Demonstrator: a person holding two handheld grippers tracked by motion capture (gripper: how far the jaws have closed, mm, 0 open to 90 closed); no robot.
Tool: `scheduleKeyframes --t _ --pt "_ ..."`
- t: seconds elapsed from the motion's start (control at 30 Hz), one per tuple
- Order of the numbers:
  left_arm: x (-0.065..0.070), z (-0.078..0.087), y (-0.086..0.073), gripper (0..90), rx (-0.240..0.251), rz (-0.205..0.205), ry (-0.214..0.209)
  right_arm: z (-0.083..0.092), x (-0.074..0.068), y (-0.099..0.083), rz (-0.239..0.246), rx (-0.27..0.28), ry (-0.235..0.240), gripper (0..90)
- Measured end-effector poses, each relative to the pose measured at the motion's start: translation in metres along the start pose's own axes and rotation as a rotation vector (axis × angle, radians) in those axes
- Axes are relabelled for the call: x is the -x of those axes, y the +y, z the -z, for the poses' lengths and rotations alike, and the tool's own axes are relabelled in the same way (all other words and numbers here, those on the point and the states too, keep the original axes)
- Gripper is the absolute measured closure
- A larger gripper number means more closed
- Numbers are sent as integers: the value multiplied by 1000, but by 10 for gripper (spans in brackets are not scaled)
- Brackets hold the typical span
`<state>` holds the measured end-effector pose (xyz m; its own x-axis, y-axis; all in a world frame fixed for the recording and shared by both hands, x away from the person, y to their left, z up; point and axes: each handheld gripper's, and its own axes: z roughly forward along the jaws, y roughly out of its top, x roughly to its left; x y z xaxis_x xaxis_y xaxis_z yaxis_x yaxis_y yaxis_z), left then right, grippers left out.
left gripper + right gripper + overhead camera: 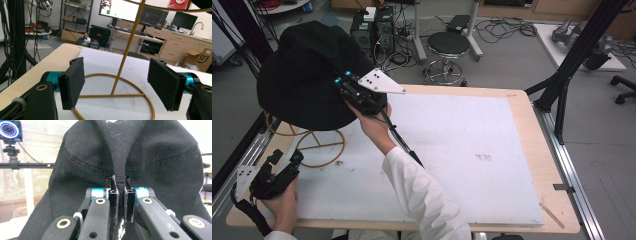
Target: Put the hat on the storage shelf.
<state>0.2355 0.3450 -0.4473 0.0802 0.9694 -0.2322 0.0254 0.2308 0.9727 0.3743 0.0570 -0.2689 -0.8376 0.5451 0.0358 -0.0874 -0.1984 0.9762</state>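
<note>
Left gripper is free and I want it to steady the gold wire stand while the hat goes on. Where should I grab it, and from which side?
Grip the thin upright rod low, just above the ring base. The left gripper already faces it with jaws open on either side, so push straight ahead. The rod is the one narrow, vertical part; the base ring lies flat on the table, and the black hat crowds the top.

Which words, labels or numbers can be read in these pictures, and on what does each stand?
"SF": on the cardboard box at the right edge of the left gripper view.
Monitor screen: its text is too small to read.
Red sign on the wall: blurred, not readable.
White marks on the right hand-held gripper, below its jaws: cut off, not readable.
</note>
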Motion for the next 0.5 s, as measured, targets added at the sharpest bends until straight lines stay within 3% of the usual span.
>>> scheduleKeyframes --t 0.5 --pt "-2 2 0 301 1 -3 2 -33 -39 -19 6 -67 105 867"
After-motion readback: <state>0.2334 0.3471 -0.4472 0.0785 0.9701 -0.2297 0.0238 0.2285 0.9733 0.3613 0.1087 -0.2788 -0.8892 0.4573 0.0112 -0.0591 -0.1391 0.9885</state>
